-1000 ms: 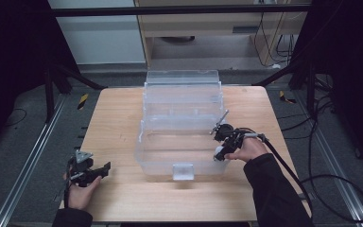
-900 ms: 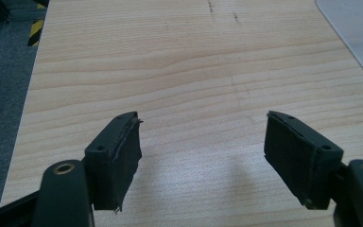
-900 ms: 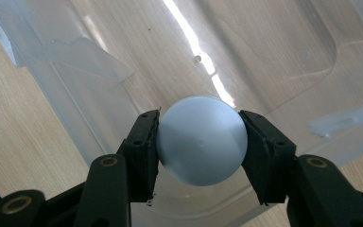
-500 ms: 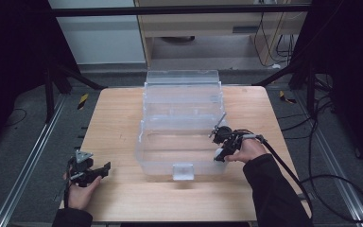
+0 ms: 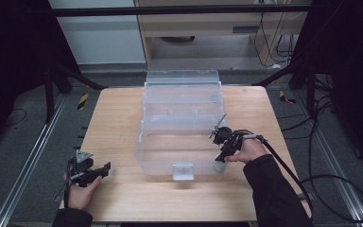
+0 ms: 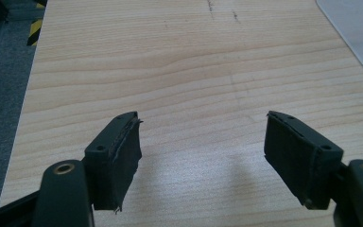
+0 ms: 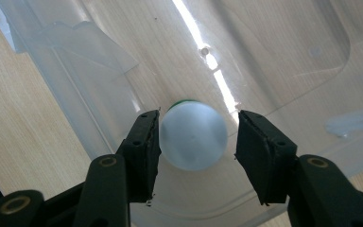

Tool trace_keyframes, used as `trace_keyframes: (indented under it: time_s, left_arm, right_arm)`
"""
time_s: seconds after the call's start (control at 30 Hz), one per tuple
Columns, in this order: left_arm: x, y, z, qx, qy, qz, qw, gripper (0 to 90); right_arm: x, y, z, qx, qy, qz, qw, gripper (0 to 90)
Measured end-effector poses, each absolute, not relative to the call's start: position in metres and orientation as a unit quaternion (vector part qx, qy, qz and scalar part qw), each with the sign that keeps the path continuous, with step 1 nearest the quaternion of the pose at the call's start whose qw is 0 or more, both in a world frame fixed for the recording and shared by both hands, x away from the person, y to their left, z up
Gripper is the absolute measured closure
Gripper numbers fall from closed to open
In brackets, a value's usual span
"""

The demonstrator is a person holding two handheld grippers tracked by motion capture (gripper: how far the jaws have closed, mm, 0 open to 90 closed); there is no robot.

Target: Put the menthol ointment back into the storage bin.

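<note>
A clear plastic storage box (image 5: 182,101) stands open in the middle of the wooden table (image 5: 113,118). My right gripper (image 5: 220,155) points down into its front right corner, over a small round object with a white top and a green edge (image 7: 194,135) that stands on the box floor. Its jaws have just been opening: the left pad (image 7: 144,142) still touches the white top, while the right pad stands a little off it. My left gripper (image 5: 105,169) rests open near the table's front left corner, with bare wood between its jaws (image 6: 203,118).
The box's lid (image 5: 182,78) stands raised at the back, and a latch tab (image 5: 183,171) sits at the middle of its front wall. The table's left edge borders grey floor with a metal rail (image 5: 28,165). Cables (image 5: 312,175) trail from the right gripper.
</note>
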State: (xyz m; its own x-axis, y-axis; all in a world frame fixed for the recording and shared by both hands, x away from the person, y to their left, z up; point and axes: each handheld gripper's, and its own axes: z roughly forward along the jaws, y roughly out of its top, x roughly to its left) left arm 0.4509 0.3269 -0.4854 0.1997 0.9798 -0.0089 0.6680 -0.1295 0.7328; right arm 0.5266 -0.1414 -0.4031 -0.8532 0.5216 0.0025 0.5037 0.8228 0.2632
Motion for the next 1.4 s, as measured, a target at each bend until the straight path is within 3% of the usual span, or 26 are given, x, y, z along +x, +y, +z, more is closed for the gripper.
trace_keyframes:
  time_s: [0.73,1.1,1.4]
  left_arm:
    - [0.45,0.327,-0.485,0.707,0.582,0.25,0.314,27.0]
    - [0.45,0.326,-0.485,0.709,0.579,0.25,0.315,27.0]
    - [0.45,0.326,-0.485,0.711,0.577,0.249,0.316,27.1]
  right_arm:
    - [0.486,-0.193,-0.353,0.338,0.893,0.276,0.108,30.5]
    - [0.465,-0.245,-0.39,0.405,0.836,0.326,0.176,21.7]
    - [0.463,-0.277,-0.439,0.462,0.796,0.342,0.192,18.8]
